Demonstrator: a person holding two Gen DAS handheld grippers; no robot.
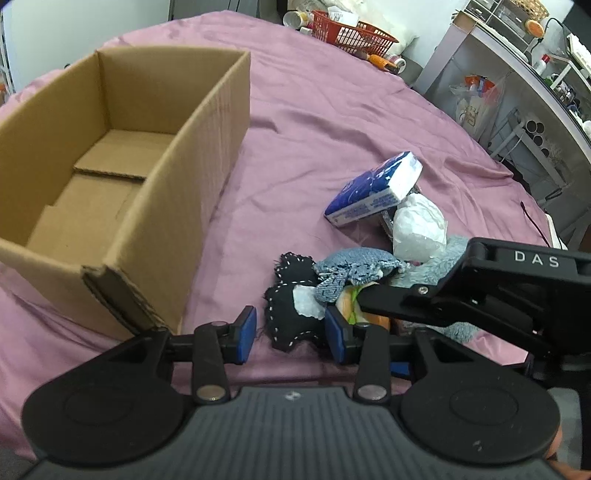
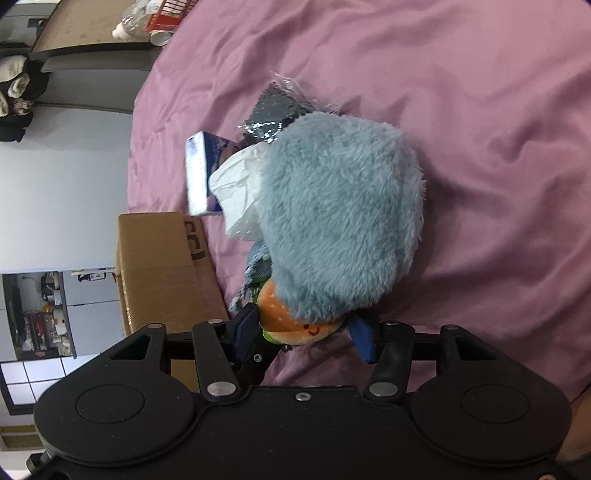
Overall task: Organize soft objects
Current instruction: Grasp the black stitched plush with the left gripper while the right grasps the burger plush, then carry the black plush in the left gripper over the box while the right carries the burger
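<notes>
A pile of soft things lies on the purple bedsheet (image 1: 332, 110): a black stitched cloth piece (image 1: 291, 317), a denim pouch (image 1: 351, 264), a white bag (image 1: 419, 229), a blue tissue pack (image 1: 376, 188), a fluffy blue-grey plush (image 2: 340, 214) and an orange burger plush (image 2: 295, 325). My left gripper (image 1: 290, 334) is open, its blue pads on either side of the black cloth piece. My right gripper (image 2: 306, 328) is open around the burger plush, rolled on its side; it also reaches into the pile in the left wrist view (image 1: 373, 299).
An open cardboard box (image 1: 122, 177) stands on the bed left of the pile, with nothing in it. A red basket (image 1: 351, 31) and bottles sit at the bed's far edge. Shelves (image 1: 517, 92) with clutter stand to the right.
</notes>
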